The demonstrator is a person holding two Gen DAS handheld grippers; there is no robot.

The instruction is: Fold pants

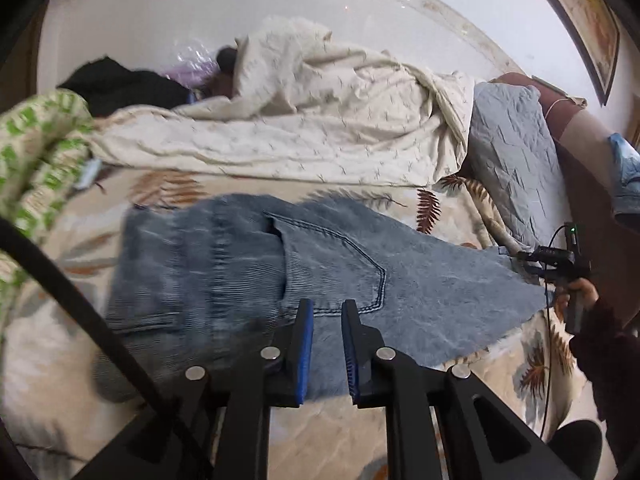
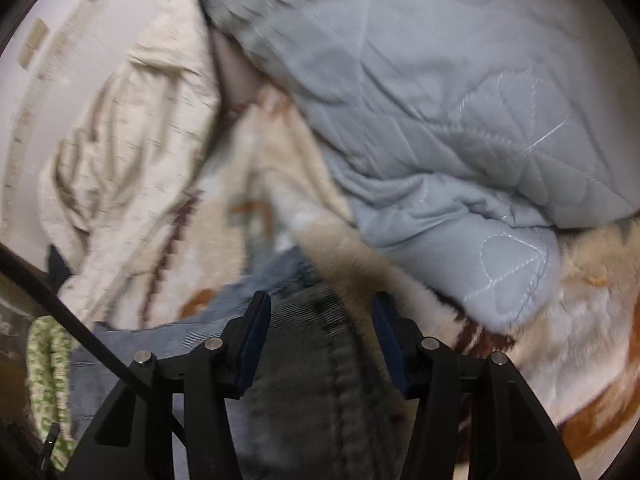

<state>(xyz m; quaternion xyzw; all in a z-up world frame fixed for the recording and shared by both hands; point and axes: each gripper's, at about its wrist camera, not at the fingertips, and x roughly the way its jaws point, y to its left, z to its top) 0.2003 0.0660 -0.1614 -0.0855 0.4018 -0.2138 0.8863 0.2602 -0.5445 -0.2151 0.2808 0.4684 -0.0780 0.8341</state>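
Blue denim pants point(image 1: 248, 272) lie folded on the leaf-patterned bed cover, back pocket up. My left gripper point(image 1: 327, 312) hovers over their near edge by the pocket, jaws a little apart with nothing between them. In the left wrist view my right gripper point(image 1: 554, 264) sits in a hand at the pants' right tip. In the blurred right wrist view my right gripper point(image 2: 320, 308) is open wide just above the denim point(image 2: 312, 380), gripping nothing.
A rumpled cream blanket point(image 1: 304, 120) and a grey-blue quilted pillow point(image 1: 516, 160) lie behind the pants. A green-patterned cloth point(image 1: 40, 160) and dark clothing point(image 1: 120, 84) are at the left. A cable point(image 1: 72, 300) crosses the lower left. The pillow point(image 2: 440, 120) fills the right wrist view.
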